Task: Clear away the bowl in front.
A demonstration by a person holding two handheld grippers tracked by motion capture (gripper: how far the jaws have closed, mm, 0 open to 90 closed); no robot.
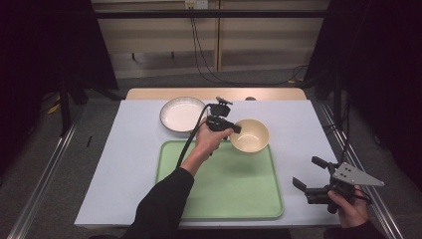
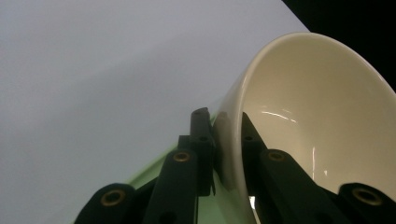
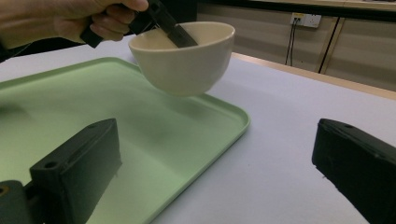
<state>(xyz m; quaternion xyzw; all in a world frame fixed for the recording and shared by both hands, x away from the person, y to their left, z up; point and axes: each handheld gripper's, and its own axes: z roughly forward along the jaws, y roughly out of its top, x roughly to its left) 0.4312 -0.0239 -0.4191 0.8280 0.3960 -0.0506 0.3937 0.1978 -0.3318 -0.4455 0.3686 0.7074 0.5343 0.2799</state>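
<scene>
Item 1: cream bowl point(image 1: 250, 135). Centre of the high view, just right of the middle, over the far right corner of the tray. In the right gripper view it sits in the upper centre, lifted clear of the tray surface with a soft shadow beneath it. Tilted slightly; inside glossy and bare.

Item 2: left gripper point(image 1: 233, 127). Centre of the high view, held by the left hand point(image 1: 208, 141), cable trailing down toward the sleeve. Jaws clamped on the bowl's rim, one inside the wall and one outside, as seen close up in the left gripper view at lower centre.

Item 3: right gripper point(image 1: 307, 173). Lower right of the high view, in the right hand point(image 1: 351, 208), grey three-cornered plate on top. Jaws spread wide with nothing between them; hovering above the white table surface, right of the tray.

Item 4: green tray point(image 1: 229, 189). Lower centre of the high view, flat on the table, surface bare.

Item 5: white plate point(image 1: 181, 114). Upper centre-left of the high view, beyond the tray, on the white table point(image 1: 124, 149).
</scene>
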